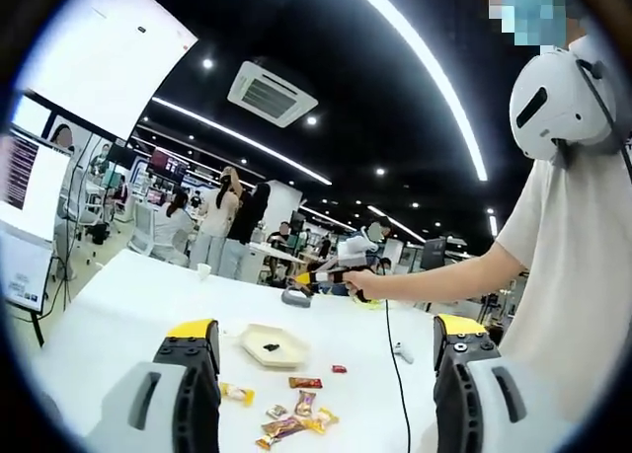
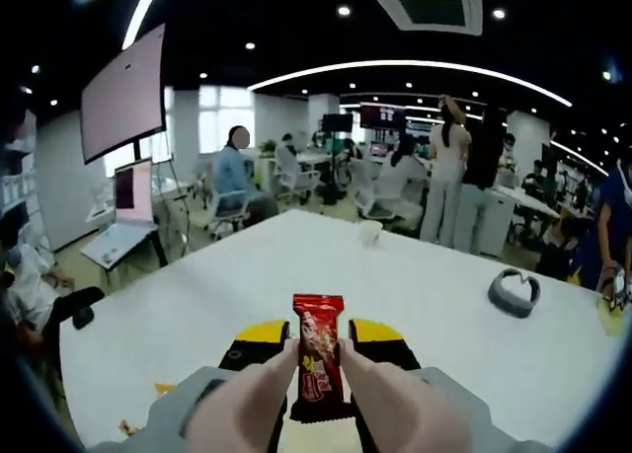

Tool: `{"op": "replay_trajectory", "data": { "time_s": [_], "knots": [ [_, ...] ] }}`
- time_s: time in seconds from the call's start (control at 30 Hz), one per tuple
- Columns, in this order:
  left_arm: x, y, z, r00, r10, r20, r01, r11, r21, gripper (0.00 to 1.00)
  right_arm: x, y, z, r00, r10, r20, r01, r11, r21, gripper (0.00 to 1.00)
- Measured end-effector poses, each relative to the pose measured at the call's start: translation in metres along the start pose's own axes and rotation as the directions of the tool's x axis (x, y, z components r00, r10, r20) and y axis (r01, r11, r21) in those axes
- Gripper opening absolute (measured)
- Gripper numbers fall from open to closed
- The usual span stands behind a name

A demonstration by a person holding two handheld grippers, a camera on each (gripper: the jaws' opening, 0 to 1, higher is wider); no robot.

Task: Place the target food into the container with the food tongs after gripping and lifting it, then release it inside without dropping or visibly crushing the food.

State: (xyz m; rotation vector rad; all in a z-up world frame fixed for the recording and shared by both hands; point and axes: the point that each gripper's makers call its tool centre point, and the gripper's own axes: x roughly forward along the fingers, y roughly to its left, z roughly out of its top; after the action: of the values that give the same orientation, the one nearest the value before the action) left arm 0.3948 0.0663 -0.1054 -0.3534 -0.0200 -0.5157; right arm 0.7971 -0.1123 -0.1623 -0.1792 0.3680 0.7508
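Left gripper view first: the left gripper (image 1: 326,374) has its two yellow-tipped jaws standing wide apart with nothing between them, hovering above a white table (image 1: 128,295). Down between the jaws, on the near part of the table, there's a loose scatter of wrapped snacks (image 1: 296,414), a small red candy (image 1: 339,369) a bit farther out, and a yellow-wrapped piece (image 1: 237,394) just right of the left jaw. Past those sits a pale shallow tray (image 1: 273,344) with one small dark bit in it, so the container is just beyond the pile and slightly left of centre. On the far right a person's hand (image 1: 360,283) holds the right gripper (image 1: 331,265) out over the far side of the table, and a grey tape dispenser (image 1: 296,297) sits under it. A black cable (image 1: 393,359) runs across the table on the right. Lots of bare tabletop on the left, out to the far edge. Right gripper view: the tongs' pale tips (image 2: 321,374) are pinched narrow onto a red snack packet (image 2: 318,354), held upright between them, right in front of the yellow jaw tips and clear above the table. Open white surface stretches ahead; a paper cup (image 2: 369,232) stands near the far edge and the tape dispenser is off to the right, well apart from the packet.
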Motion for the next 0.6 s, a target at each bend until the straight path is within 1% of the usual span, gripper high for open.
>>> {"op": "replay_trajectory", "data": {
  "time_s": [0.2, 0.3, 0.37, 0.43, 0.5, 0.6],
  "knots": [
    [0.002, -0.001, 0.003, 1.0, -0.01, 0.008, 0.01, 1.0, 0.001, 0.96, 0.004, -0.001, -0.004, 1.0, -0.001, -0.01, 0.001, 1.0, -0.006, 0.23],
    [0.002, -0.004, 0.009, 0.999, -0.025, 0.033, 0.025, 1.0, 0.015, 0.99, 0.006, -0.001, -0.006, 1.0, 0.002, -0.018, -0.002, 1.0, 0.011, 0.23],
    [0.001, -0.01, 0.014, 0.997, -0.063, 0.047, 0.061, 0.997, 0.042, 0.99, 0.007, -0.002, -0.007, 1.0, 0.0, -0.023, 0.0, 1.0, 0.01, 0.23],
    [0.002, -0.009, 0.014, 0.997, -0.067, 0.05, 0.065, 0.997, 0.032, 0.99, 0.008, -0.002, -0.008, 1.0, -0.001, -0.025, 0.001, 1.0, 0.014, 0.23],
    [0.004, -0.006, 0.013, 0.997, -0.055, 0.049, 0.053, 0.998, 0.027, 0.99, 0.009, -0.003, -0.01, 0.999, -0.002, -0.032, 0.003, 0.999, 0.032, 0.23],
    [0.005, -0.002, 0.008, 0.998, -0.047, 0.033, 0.046, 0.999, 0.02, 0.99, 0.01, -0.002, -0.011, 0.999, -0.007, -0.035, 0.008, 0.999, 0.037, 0.23]
  ]
}}
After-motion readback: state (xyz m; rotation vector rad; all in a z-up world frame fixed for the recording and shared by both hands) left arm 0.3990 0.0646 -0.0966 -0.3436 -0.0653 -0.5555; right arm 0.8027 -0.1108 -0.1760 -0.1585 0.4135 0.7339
